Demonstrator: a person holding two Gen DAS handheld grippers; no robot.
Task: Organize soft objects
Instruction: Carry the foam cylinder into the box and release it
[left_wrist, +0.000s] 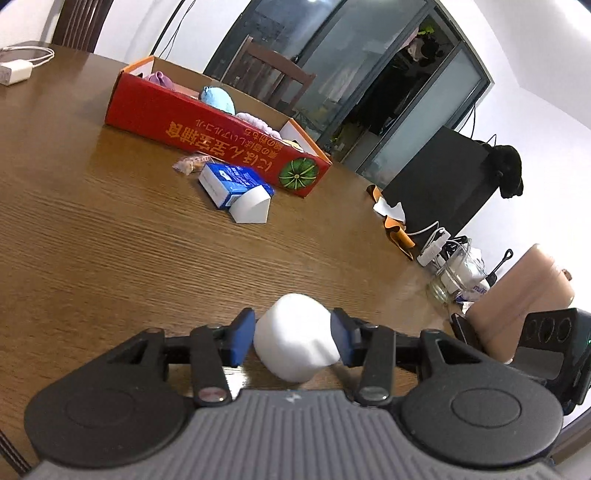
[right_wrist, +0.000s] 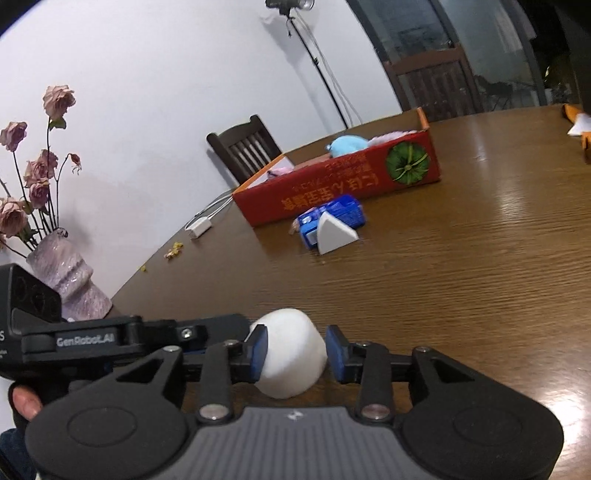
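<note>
A white foam lump (left_wrist: 295, 339) (right_wrist: 291, 354) sits between the blue pads (left_wrist: 242, 341) of my left gripper (left_wrist: 293, 325), which press on both of its sides. My right gripper (right_wrist: 295, 339) has its pads against the same lump from another side. Each view shows the other tool: the left gripper's body (right_wrist: 85, 339) and the right gripper's body (left_wrist: 554, 343). Whether the lump rests on the table (left_wrist: 110, 240) I cannot tell. Farther off stands a red cardboard box (left_wrist: 207, 125) (right_wrist: 332, 188) holding a blue plush (left_wrist: 218, 98) (right_wrist: 345, 144) and pink soft things.
In front of the box lie a white foam wedge (left_wrist: 251, 208) (right_wrist: 334, 232), a blue packet (left_wrist: 229, 179) (right_wrist: 340, 212) and a snack wrapper (left_wrist: 190, 162). A vase of roses (right_wrist: 70, 280), a white charger (right_wrist: 199, 225) and a glass jar (left_wrist: 454, 277) stand near the table's edges.
</note>
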